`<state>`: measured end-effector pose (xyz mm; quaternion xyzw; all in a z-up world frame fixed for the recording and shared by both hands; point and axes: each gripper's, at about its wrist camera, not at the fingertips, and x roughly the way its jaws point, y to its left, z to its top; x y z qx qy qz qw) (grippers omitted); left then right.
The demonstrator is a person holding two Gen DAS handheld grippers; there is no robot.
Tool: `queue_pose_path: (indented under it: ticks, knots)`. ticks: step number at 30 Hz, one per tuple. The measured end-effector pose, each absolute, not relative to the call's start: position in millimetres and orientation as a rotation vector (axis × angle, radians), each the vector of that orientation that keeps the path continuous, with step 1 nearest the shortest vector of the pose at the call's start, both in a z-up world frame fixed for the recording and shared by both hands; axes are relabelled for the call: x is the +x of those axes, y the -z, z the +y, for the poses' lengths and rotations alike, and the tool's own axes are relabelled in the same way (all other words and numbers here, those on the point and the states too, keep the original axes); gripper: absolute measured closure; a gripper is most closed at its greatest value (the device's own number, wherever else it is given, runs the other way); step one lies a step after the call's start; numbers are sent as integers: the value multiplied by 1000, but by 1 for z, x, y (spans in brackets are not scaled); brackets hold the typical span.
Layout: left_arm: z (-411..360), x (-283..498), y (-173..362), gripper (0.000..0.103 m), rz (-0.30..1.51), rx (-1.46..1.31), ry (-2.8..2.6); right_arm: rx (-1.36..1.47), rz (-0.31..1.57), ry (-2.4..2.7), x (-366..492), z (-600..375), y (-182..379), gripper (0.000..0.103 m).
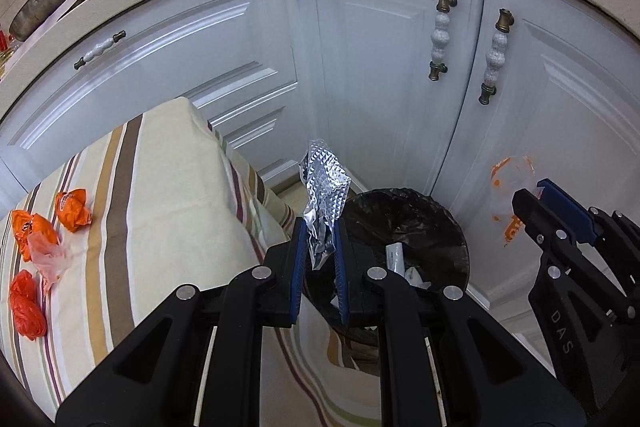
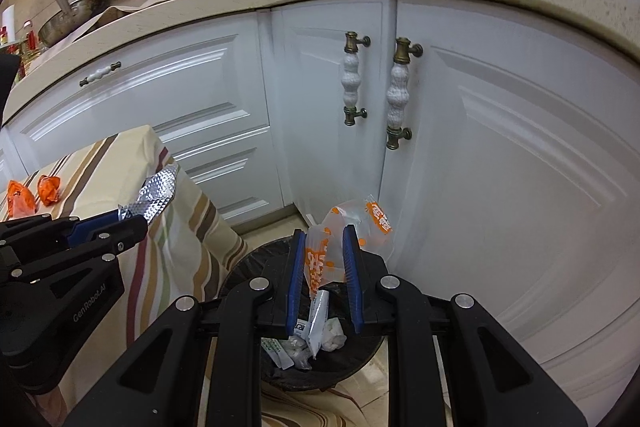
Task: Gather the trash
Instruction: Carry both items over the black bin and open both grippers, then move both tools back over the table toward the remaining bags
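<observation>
Left tool (image 1: 318,243) pinching crumpled silver foil wrapper (image 1: 324,195), held up beside rim of black-lined trash bin (image 1: 440,227). Right tool (image 2: 323,259) pinching clear plastic bag with orange print (image 2: 320,255), directly over bin, paper scraps (image 2: 316,331) inside below. Orange wrappers (image 1: 36,231) lie on striped counter cloth (image 1: 160,187), well left of left tool.
</observation>
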<state>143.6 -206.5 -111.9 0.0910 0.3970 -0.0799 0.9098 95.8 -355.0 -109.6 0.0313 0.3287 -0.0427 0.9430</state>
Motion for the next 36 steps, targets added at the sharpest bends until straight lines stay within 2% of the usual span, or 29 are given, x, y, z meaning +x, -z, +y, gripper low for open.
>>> queue_pose_path:
  ticks: [2, 3, 4, 6, 10, 21, 36]
  knots:
    - [-211, 148, 115, 88, 818, 192, 157, 64, 669, 82, 102, -357, 113, 83]
    - [-213, 151, 117, 83, 826, 195, 160, 62, 668, 81, 104, -357, 115, 81]
    - [-214, 154, 118, 67, 835, 195, 162, 60, 669, 85, 106, -358, 117, 78]
    - [-214, 157, 119, 58, 848, 183, 158, 62, 676, 93, 112, -360, 121, 71]
    - [-211, 159, 117, 56, 840, 177, 151, 64, 673, 102, 115, -360, 121, 66]
    - [-180, 147, 98, 51, 807, 137, 122, 55, 653, 96, 104, -348, 102, 61]
    - [-48, 103, 74, 49, 771, 39, -93, 9, 628, -84, 87, -256, 75, 57]
